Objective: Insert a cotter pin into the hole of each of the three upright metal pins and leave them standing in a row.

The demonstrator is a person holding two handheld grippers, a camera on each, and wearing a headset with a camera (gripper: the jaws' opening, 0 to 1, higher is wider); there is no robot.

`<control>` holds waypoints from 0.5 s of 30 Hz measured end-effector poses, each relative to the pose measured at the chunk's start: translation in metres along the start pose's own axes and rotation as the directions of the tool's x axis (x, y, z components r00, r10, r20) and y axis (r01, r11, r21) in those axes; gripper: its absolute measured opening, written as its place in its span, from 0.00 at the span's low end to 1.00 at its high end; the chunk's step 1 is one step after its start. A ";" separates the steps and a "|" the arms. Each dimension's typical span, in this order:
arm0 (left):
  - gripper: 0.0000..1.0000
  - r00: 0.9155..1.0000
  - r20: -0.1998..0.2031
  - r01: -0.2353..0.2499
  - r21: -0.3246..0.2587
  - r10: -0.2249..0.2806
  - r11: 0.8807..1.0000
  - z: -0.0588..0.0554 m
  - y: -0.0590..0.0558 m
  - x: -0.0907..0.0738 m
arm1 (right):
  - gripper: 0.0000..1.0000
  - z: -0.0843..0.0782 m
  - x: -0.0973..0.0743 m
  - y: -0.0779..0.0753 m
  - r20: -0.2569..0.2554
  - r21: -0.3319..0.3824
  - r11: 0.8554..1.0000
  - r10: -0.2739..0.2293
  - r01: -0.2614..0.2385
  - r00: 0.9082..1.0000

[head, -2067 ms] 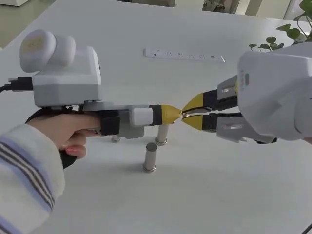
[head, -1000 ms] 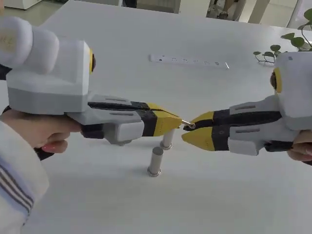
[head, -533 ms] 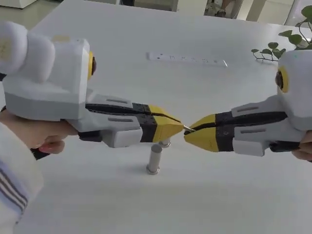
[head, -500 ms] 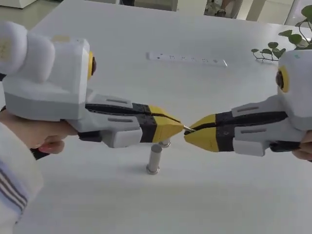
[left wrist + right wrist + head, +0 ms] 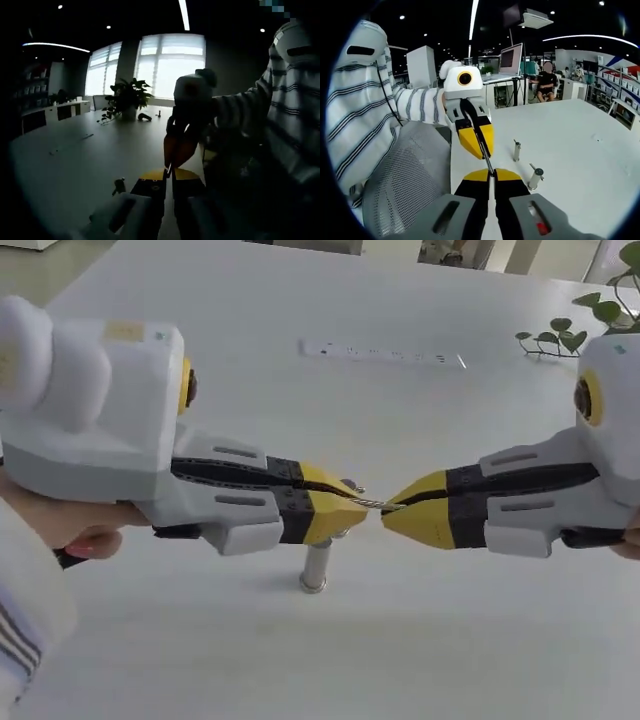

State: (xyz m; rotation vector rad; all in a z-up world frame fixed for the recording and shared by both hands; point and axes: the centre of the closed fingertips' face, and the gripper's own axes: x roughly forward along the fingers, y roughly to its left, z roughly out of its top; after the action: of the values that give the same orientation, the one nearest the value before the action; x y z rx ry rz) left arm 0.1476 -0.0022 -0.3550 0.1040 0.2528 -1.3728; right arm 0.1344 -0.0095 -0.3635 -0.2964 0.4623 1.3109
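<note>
The left gripper (image 5: 352, 502) and right gripper (image 5: 392, 510) each had jaws clamped on one thin wire cotter pin (image 5: 376, 504), above a smooth cylindrical metal pin (image 5: 316, 565).

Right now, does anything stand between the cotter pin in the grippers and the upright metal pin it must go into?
Nothing visible does. The left gripper and right gripper hold the cotter pin between their tips above the table. The metal pin stands lower, off to one side, with only open air between.

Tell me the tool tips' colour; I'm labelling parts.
Yellow, on left tool and right tool gripping the cotter pin; clearest in head view.
</note>
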 end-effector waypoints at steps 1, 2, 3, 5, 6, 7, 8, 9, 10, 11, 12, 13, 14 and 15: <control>0.01 1.000 -0.001 -0.010 0.004 0.010 1.000 -0.001 0.001 0.000 | 0.00 0.000 0.001 0.000 -0.006 -0.009 1.000 -0.003 0.003 1.000; 0.02 1.000 -0.008 -0.013 -0.003 0.012 1.000 -0.001 0.000 0.001 | 0.00 0.000 0.002 -0.001 -0.009 -0.014 1.000 -0.006 0.006 1.000; 0.04 1.000 -0.013 -0.015 -0.004 0.015 1.000 -0.002 0.000 0.002 | 0.00 0.000 0.002 -0.001 -0.013 -0.020 1.000 -0.010 0.010 1.000; 0.09 0.999 -0.036 -0.025 0.005 0.026 1.000 -0.009 0.004 0.002 | 0.00 -0.006 0.003 -0.005 -0.042 -0.034 0.999 -0.027 0.026 0.999; 0.11 0.998 -0.055 -0.026 0.006 0.027 1.000 -0.014 0.005 0.002 | 0.00 -0.011 0.004 -0.008 -0.067 -0.040 0.998 -0.046 0.044 0.997; 0.11 0.997 -0.074 -0.023 0.000 0.023 1.000 -0.019 0.004 0.002 | 0.00 -0.018 0.003 -0.012 -0.080 -0.042 0.998 -0.049 0.046 0.996; 0.12 0.996 -0.087 -0.027 -0.003 0.027 1.000 -0.024 0.006 0.003 | 0.00 -0.023 0.003 -0.014 -0.094 -0.045 0.998 -0.053 0.049 0.994; 0.12 0.995 -0.098 -0.034 -0.001 0.033 0.999 -0.028 0.007 0.003 | 0.00 -0.026 0.004 -0.016 -0.103 -0.047 0.998 -0.056 0.051 0.993; 0.14 0.993 -0.110 -0.040 0.004 0.040 0.999 -0.031 0.008 0.003 | 0.00 -0.031 0.005 -0.016 -0.116 -0.050 0.997 -0.059 0.053 0.992; 0.16 0.990 -0.131 -0.048 0.018 0.050 0.999 -0.036 0.010 0.002 | 0.00 -0.033 0.005 -0.017 -0.126 -0.054 0.997 -0.061 0.054 0.990; 0.17 0.989 -0.140 -0.053 0.018 0.055 0.998 -0.039 0.011 0.002 | 0.00 -0.036 0.006 -0.017 -0.136 -0.061 0.997 -0.064 0.056 0.989; 0.19 0.987 -0.147 -0.056 0.017 0.058 0.998 -0.043 0.013 0.003 | 0.00 -0.041 0.008 -0.018 -0.151 -0.065 0.996 -0.066 0.057 0.986; 0.19 0.987 -0.152 -0.057 0.014 0.059 0.998 -0.045 0.014 0.003 | 0.00 -0.044 0.008 -0.018 -0.161 -0.068 0.996 -0.066 0.056 0.985; 0.19 0.986 -0.156 -0.061 0.011 0.062 0.998 -0.047 0.016 0.003 | 0.00 -0.047 0.010 -0.019 -0.173 -0.072 0.996 -0.067 0.055 0.983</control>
State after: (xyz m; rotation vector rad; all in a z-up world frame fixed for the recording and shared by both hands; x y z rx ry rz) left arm 0.1579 0.0085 -0.4026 0.2241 0.3737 -1.3052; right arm 0.1469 -0.0273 -0.4106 -0.4806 0.5539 1.2469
